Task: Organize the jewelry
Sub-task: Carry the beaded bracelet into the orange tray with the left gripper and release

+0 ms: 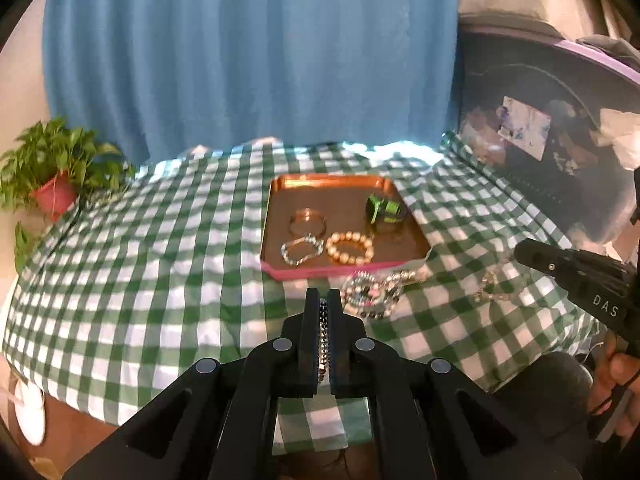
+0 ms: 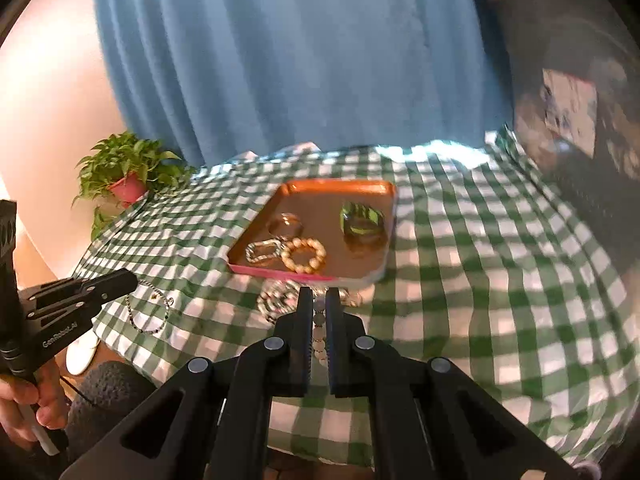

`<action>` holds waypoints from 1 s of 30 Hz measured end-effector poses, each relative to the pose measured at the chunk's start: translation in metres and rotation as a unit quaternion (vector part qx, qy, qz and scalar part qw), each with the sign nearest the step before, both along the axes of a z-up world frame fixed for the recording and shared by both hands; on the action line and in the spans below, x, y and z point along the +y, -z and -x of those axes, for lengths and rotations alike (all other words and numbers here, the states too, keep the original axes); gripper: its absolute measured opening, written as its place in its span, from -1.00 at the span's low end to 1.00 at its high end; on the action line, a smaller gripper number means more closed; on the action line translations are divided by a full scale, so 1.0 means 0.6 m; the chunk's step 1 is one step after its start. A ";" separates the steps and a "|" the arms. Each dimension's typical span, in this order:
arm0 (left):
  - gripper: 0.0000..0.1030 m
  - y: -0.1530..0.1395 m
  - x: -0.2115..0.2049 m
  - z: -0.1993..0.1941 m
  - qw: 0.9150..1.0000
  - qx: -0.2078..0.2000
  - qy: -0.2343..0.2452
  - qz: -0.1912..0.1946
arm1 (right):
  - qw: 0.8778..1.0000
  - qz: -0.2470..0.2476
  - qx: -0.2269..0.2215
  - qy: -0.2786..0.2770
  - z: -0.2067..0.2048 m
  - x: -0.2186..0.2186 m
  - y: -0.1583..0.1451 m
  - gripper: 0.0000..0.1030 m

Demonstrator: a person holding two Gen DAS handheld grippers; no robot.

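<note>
A copper tray (image 1: 280,208) (image 2: 376,200) lies on the checked cloth. It holds a pearl bracelet (image 1: 349,248) (image 2: 303,255), a silver chain bracelet (image 1: 301,250) (image 2: 261,251), a clear bangle (image 1: 307,220) (image 2: 285,222) and a green bangle (image 1: 383,210) (image 2: 361,220). My left gripper (image 1: 323,300) is shut on a dark beaded chain (image 1: 323,340), which hangs below it in the right wrist view (image 2: 148,314). My right gripper (image 2: 319,300) is shut on a pale bead strand (image 2: 319,336). A heap of bead bracelets (image 1: 370,294) (image 2: 276,302) lies on the cloth before the tray.
A potted plant (image 1: 56,172) (image 2: 126,176) stands at the cloth's far left corner. A blue curtain (image 1: 248,56) hangs behind. A dark case (image 1: 552,152) stands at the right. Another small chain (image 1: 490,288) lies on the cloth near the right gripper (image 1: 528,256).
</note>
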State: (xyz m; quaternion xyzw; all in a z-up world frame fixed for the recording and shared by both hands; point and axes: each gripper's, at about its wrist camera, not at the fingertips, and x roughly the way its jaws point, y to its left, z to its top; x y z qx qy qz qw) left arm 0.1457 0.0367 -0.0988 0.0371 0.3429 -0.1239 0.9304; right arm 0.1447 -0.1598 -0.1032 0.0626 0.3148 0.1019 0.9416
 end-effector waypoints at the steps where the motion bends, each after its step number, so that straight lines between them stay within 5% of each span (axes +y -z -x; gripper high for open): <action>1: -0.94 -0.005 -0.002 -0.001 1.000 -0.002 0.002 0.000 | 1.000 0.003 -0.005 -0.005 0.001 0.005 -0.009 -0.90; 15: -0.94 -0.063 0.007 -0.087 0.993 0.018 0.048 0.104 | 0.995 -0.040 -0.005 -0.096 -0.059 0.042 -0.088 -0.90; 22: -0.94 -0.053 -0.007 -0.154 0.993 0.028 0.069 0.090 | 0.994 -0.024 0.008 -0.110 -0.120 0.041 -0.082 -0.90; 30: -0.94 0.022 -0.020 -0.293 0.992 0.071 0.061 0.082 | 0.992 0.010 0.044 -0.117 -0.227 0.060 -0.023 -0.90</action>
